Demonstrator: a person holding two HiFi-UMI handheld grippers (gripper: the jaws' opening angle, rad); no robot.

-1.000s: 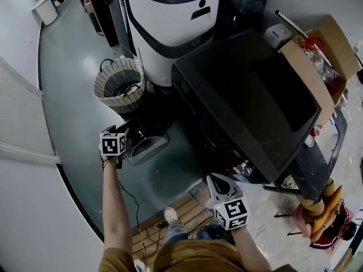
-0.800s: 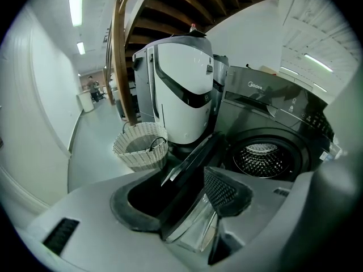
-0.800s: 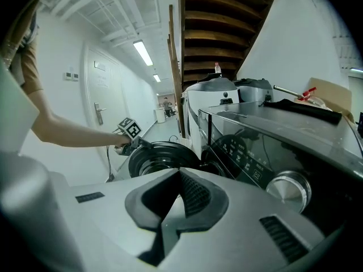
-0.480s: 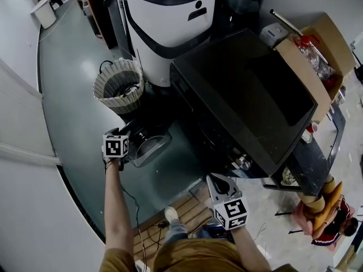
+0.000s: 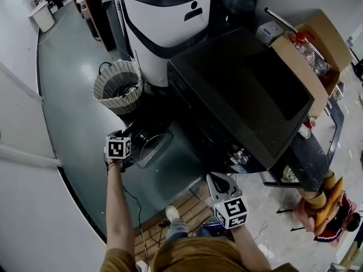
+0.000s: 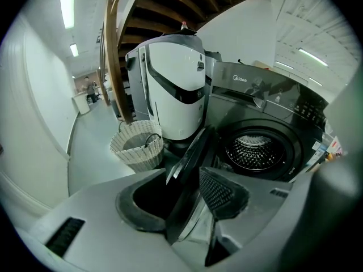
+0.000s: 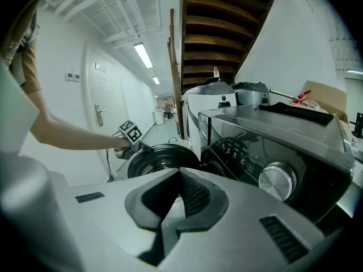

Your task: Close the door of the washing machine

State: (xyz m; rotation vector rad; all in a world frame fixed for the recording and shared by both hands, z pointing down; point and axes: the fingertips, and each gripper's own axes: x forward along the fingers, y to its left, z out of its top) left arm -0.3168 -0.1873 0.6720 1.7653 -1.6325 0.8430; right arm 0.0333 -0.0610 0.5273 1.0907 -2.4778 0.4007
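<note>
Jaws of the left gripper (image 6: 187, 180) are closing, with the free rim of the round dark glass-windowed door (image 6: 190, 152) edge-on between them. The pads don't look clamped on it yet. Taking the rim far from the hinge likely gives the most leverage and control over the swing.

The door stands wide open, swung out from the dark front-loading washing machine (image 6: 266, 109). The perforated steel drum opening (image 6: 258, 152) is fully exposed to its right in the left gripper view.

The right gripper (image 7: 178, 177) has its jaws together on nothing. It hangs back at the machine's front corner, near the round silver control knob (image 7: 278, 180) and well apart from the door. It probably sits there to stay out of the swing path, since this looks like a one-handed job.

A pale woven wicker basket (image 6: 138, 146) sits on the floor behind the door, on the side away from the closing arc, so it shouldn't interfere.

Judged step: secure the rim, then swing the door toward the drum opening until it latches.
</note>
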